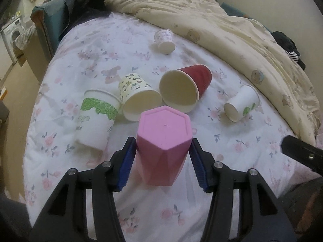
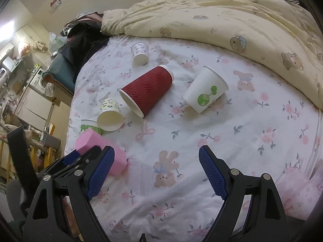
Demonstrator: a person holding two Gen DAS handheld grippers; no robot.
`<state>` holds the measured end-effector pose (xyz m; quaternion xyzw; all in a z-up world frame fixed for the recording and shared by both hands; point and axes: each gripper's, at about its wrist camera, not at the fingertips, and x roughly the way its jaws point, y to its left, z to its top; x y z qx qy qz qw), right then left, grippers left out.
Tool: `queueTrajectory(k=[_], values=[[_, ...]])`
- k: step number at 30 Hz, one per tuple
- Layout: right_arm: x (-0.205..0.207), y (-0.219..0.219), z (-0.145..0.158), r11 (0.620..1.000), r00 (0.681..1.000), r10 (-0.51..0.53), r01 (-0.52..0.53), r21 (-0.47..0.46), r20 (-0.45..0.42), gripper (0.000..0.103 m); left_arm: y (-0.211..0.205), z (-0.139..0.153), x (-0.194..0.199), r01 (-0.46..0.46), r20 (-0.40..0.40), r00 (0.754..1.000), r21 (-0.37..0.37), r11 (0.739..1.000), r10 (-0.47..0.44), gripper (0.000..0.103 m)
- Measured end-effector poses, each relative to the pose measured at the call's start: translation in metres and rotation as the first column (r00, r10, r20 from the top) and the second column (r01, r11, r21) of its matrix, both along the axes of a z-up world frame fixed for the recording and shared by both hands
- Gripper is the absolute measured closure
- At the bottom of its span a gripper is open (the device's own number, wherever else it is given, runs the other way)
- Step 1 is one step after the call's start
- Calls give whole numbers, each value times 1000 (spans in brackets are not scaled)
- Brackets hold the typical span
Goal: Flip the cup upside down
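- Left tool (image 1: 162, 143) is sitting with its blue-padded jaws on either side of the pink cup (image 1: 163, 141), the pads right against its faceted walls or just off them; I cannot tell whether they are pressing.
- Right tool (image 2: 156, 155) is hovering with its jaws spread wide and nothing between them, over bare sheet.
- Floral bed sheet (image 2: 232, 141), white with pink flowers and bear prints, is covering the bed and carrying every cup.
- Cream quilt (image 1: 212, 20), printed with small bears, is lying bunched along the far and right side of the bed.
- Off the left edge of the bed, a cluttered room is showing, with a washing machine (image 1: 14, 32) against the wall and dark clothing heaped at the bed's far left corner.
- Pink cup is standing mouth-down on the sheet near the front edge, its flat hexagonal base facing up.
- Red ribbed cup (image 2: 147, 90) is lying on its side beyond it.
- Green-leaf paper cup (image 1: 97, 119) is standing rim up to the pink cup's left, tilting.
- Yellow patterned cup (image 1: 137, 98) is lying on its side between those two.
- White cup with a green print (image 2: 205, 89) is lying on its side to the right, apart from the others.
- Small pink-print cup (image 1: 164, 38) is lying farthest back, near the quilt.
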<state>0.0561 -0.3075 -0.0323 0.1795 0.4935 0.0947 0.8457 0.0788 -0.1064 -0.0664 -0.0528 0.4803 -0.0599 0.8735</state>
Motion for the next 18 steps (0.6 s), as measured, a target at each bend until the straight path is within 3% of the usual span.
queueTrajectory(k=[6,13,15,18], values=[[-1,-4,1,1000,1000,-8,8,25,2,15,-13,-18,4,12,-26,1000,31,999,-11,53],[-3,-14,7,997,998,-53,52,49,28,15,-14,-18,3,10,-36,999,31,999,-9,51],[-3,-16,6,996,998,-61,59,60,21,15,-15,-19,3,21,-60,998,51,998,-18,23],[-5,-15,7,996,998,-55,53,73,24,15,-16,-10,-4,46,-52,998,68,997,-42,22]])
